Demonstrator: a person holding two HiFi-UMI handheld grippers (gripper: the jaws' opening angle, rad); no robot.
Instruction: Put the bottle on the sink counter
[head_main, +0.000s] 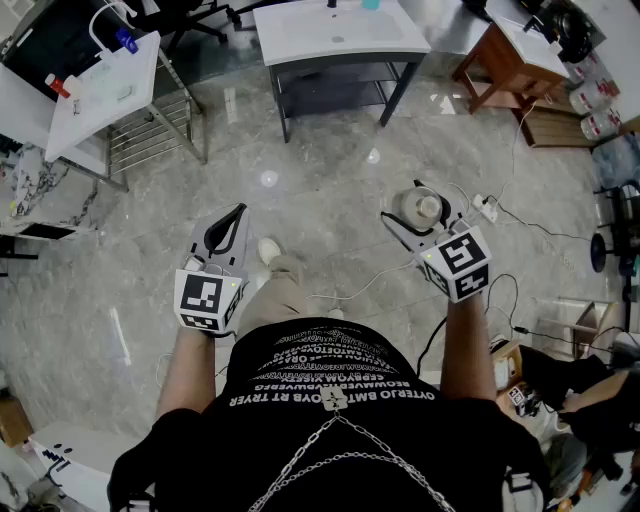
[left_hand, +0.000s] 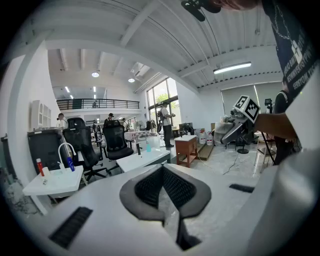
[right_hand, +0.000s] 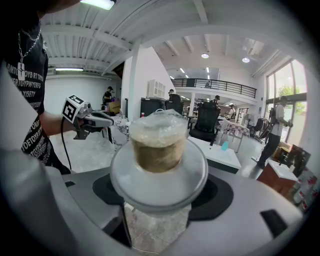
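Observation:
My right gripper (head_main: 419, 214) is shut on a clear bottle (head_main: 421, 206), held at waist height over the marble floor. In the right gripper view the bottle (right_hand: 159, 145) points away from the camera. Its wide white shoulder and pale cap fill the gap between the dark pads (right_hand: 220, 195). My left gripper (head_main: 234, 216) is shut with nothing in it, level with the right one; its ribbed pads (left_hand: 177, 187) meet. A white sink counter (head_main: 340, 35) stands ahead at the far centre, well beyond both grippers. It also shows in the left gripper view as the counter (left_hand: 142, 159).
A second white sink stand (head_main: 100, 85) with a curved tap and small red and blue bottles is at the far left. A wooden side table (head_main: 505, 55) is at the far right. Cables and a power strip (head_main: 487, 207) lie on the floor at the right. Office chairs and people stand further back.

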